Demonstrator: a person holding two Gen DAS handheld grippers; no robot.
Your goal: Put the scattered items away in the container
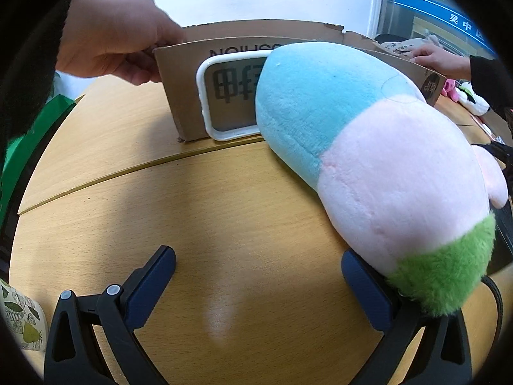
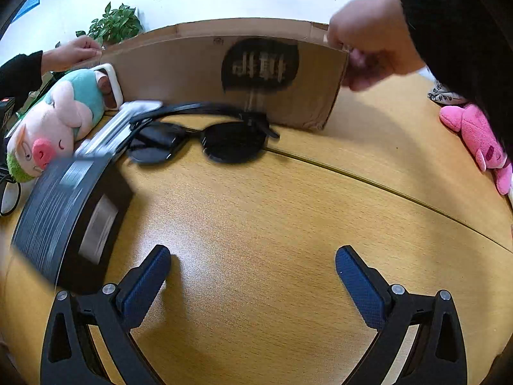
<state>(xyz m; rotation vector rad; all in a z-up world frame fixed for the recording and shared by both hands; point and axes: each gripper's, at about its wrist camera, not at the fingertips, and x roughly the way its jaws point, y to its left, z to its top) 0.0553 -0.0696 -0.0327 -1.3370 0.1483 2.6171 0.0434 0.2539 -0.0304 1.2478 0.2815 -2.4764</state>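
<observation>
A cardboard box (image 1: 182,96) (image 2: 198,67) stands at the back of the wooden table, held at both ends by a person's hands (image 1: 109,41) (image 2: 375,48). A pig plush toy (image 1: 368,166) (image 2: 61,118) in blue, pink and green lies against the box. A white-framed digital clock (image 1: 224,96) (image 2: 110,83) leans on the box. Black sunglasses (image 2: 205,134) and a black box (image 2: 64,211) lie on the table in the right wrist view. My left gripper (image 1: 258,276) is open, its right finger touching the plush's green end. My right gripper (image 2: 253,276) is open and empty.
A pink plush (image 2: 481,141) lies at the table's right edge. A silver flat item (image 2: 118,125) lies beside the sunglasses. A potted plant (image 2: 115,25) stands behind the box. A green bag (image 1: 29,141) hangs off the table's left side.
</observation>
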